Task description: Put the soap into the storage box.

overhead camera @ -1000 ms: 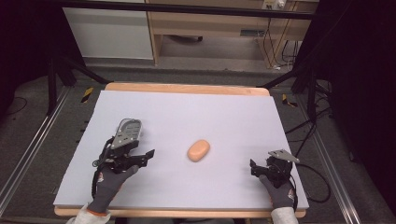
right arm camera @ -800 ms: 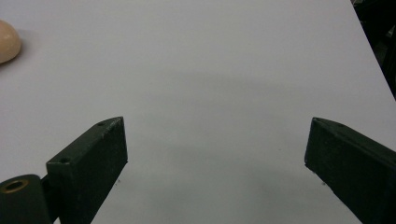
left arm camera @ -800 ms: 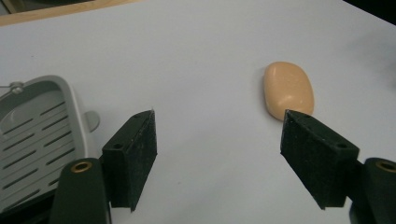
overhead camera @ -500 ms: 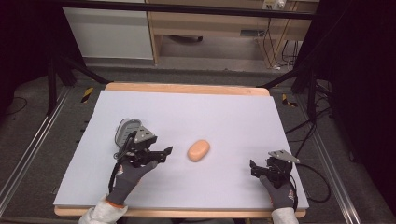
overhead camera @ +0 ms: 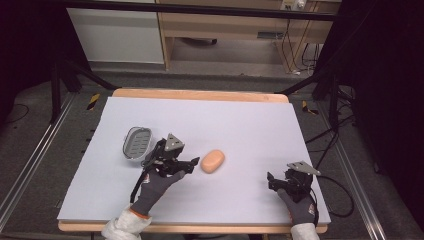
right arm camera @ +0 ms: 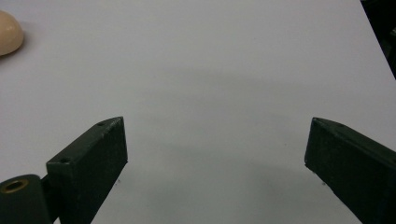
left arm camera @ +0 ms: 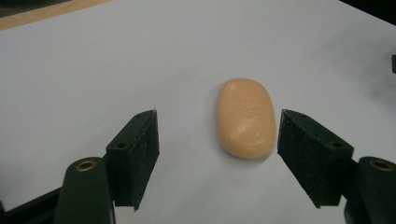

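Note:
A peach-coloured oval soap bar [overhead camera: 212, 161] lies on the white table top [overhead camera: 240, 125], a little in front of the middle. My left gripper [overhead camera: 192, 164] is open and low over the table, its tips just left of the soap. In the left gripper view the soap [left arm camera: 245, 117] lies between and just beyond the jaw tips, nearer the right-hand one, and my left gripper [left arm camera: 217, 140] is not touching it. My right gripper [overhead camera: 276, 181] rests open near the front right corner. In the right gripper view its span [right arm camera: 215, 140] holds nothing, with the soap [right arm camera: 9, 32] far off at top left.
A grey oval soap dish [overhead camera: 137, 142] lies on the table just left of and behind my left hand. The table's wooden front edge [overhead camera: 200, 229] runs close under both hands. Dark stands and cables surround the table on the floor.
My left gripper has moved right, away from over the soap dish, and now has its open jaws at the soap. The dish is uncovered. The right gripper has stayed put.

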Demonstrator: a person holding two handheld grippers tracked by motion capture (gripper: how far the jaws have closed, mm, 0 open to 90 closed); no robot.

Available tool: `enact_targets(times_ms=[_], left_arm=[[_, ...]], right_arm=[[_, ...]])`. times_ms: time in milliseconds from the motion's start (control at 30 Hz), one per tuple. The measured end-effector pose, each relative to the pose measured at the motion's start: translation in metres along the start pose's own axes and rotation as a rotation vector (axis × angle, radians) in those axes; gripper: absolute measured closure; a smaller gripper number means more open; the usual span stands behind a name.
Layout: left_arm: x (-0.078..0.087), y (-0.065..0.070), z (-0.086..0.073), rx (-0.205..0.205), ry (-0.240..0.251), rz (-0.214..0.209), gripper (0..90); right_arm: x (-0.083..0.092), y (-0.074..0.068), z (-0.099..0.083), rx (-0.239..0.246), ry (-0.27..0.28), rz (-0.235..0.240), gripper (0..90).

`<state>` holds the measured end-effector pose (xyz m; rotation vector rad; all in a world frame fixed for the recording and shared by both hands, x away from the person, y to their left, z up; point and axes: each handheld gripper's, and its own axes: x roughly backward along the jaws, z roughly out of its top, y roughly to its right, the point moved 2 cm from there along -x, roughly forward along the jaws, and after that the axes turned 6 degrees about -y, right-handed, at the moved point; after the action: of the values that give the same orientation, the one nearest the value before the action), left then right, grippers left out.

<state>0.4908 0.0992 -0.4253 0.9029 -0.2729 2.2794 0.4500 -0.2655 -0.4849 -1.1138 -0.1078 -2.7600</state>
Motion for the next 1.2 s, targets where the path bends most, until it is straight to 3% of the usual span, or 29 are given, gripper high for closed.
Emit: enact_targets(times_ms=[767, 1200], left_arm=[[-0.038, 0.024, 0.027, -0.064, -0.061, -0.030, 27.9], [-0.059, 0.030, 0.028, -0.092, -0.123, -0.026, 27.6]], right_arm=[[0.000, 0.001, 0.000, -0.006, -0.005, 0.009, 6.1], [0.000, 0.001, 0.000, -0.007, -0.004, 0.014, 6.2]])
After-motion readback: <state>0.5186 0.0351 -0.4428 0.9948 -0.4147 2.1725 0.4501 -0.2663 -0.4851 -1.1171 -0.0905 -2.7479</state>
